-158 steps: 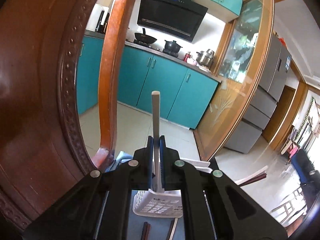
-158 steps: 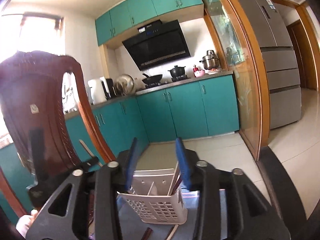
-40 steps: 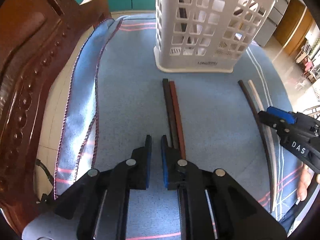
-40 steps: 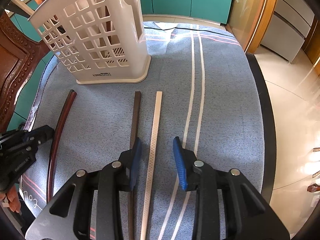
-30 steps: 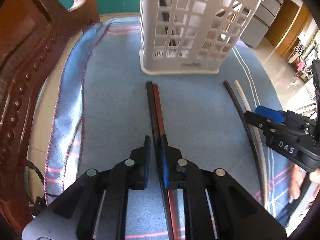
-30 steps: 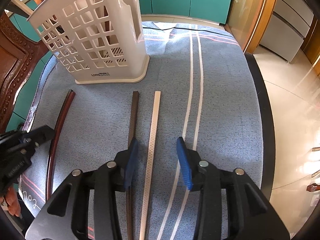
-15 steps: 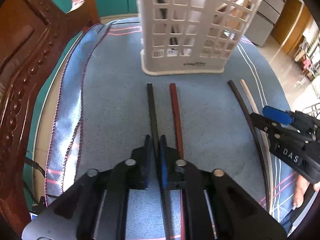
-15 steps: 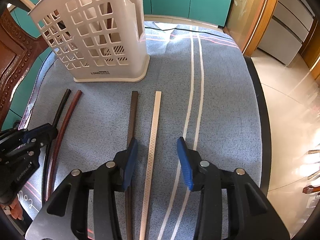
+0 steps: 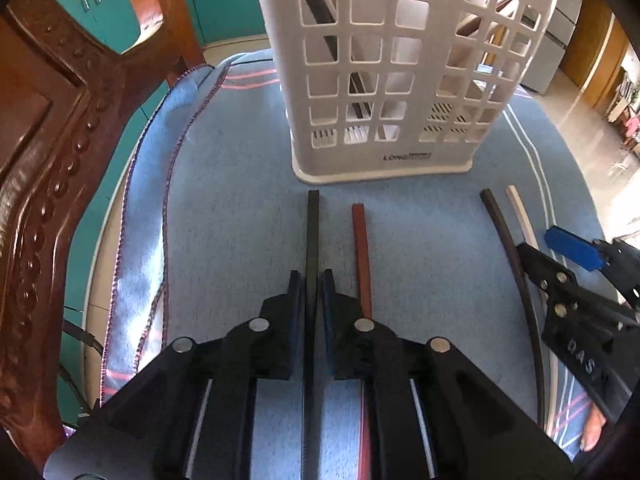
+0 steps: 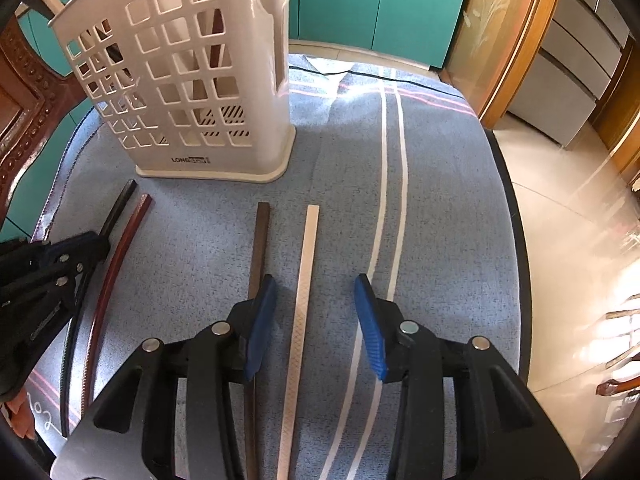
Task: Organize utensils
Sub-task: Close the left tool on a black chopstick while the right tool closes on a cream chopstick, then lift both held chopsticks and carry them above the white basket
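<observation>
We see four chopsticks (image 10: 307, 264) lying side by side on the cloth (image 10: 440, 208), the basket (image 10: 188, 80) standing behind them.

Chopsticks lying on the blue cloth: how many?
4: black chopstick between the left hand-held gripper fingers, red chopstick beside it, dark-brown chopstick, pale chopstick. More stand partly hidden inside the basket.

- Utensil basket (image 9: 400, 80): white plastic, square-grid cut-outs on its walls.
- Cloth (image 10: 440, 200): blue, with paired white stripes and thin pink ones; purple stitched hem along its edge.
- Chopsticks: one black (image 9: 312, 232), one reddish-brown (image 9: 362, 248), one dark brown (image 10: 259, 248), one cream (image 10: 306, 272) with a faint criss-cross texture.
- Left gripper (image 9: 312, 292): black body, dark blue pads.
- Right gripper (image 10: 316, 320): black body, bright blue ribbed pads.
- Chair (image 9: 48, 160): reddish wood, beaded carving.
- Cabinets (image 10: 380, 0): teal.
</observation>
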The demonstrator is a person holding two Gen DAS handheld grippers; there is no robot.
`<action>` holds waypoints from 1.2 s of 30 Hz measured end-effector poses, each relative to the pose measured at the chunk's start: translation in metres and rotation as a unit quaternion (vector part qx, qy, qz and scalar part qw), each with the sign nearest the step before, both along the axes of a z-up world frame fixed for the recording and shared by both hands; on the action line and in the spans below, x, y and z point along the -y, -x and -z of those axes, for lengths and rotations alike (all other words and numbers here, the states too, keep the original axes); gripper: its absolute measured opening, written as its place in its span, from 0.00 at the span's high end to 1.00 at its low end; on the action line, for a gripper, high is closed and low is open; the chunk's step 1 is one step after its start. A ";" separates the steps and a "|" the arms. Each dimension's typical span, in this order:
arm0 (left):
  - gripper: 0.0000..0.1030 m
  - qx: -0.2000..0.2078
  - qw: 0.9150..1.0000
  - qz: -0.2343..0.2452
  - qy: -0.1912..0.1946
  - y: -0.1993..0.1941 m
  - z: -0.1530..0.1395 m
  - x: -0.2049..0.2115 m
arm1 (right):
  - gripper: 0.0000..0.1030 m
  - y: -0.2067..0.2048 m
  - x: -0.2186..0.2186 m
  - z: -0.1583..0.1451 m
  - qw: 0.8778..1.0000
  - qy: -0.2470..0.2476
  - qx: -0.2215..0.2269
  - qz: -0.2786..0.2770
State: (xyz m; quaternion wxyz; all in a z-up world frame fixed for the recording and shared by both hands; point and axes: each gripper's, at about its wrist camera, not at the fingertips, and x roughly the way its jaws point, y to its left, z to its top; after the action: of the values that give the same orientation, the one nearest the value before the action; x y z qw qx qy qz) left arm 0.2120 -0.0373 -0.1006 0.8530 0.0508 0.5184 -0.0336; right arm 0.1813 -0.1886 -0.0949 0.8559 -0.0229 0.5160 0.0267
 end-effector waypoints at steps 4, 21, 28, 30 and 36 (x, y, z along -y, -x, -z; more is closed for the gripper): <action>0.71 -0.001 1.000 -0.011 -0.009 -0.008 0.001 0.006 | 0.60 0.007 0.002 -0.001 1.000 -0.005 -0.002 -0.008; 0.93 -0.012 0.999 -0.015 0.037 -0.019 -0.005 -0.009 | 0.93 0.005 -0.009 -0.004 0.999 -0.017 -0.001 -0.030; 0.93 0.034 0.996 -0.005 0.078 0.000 -0.044 -0.025 | 0.94 0.021 0.010 -0.051 0.995 -0.074 0.062 -0.031; 0.93 0.069 0.994 0.002 0.089 0.016 -0.068 -0.029 | 0.94 0.031 0.017 -0.076 0.990 -0.103 0.091 -0.039; 0.93 0.174 0.976 0.021 0.132 0.071 -0.149 -0.040 | 0.94 0.075 0.030 -0.141 0.957 -0.187 0.207 -0.084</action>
State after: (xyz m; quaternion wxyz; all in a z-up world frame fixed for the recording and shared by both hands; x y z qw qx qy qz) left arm 0.1408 0.0025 0.0482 0.9285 -0.0460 0.3518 -0.1100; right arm 0.1064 -0.2185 0.0466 0.9276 0.0897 0.3095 0.1891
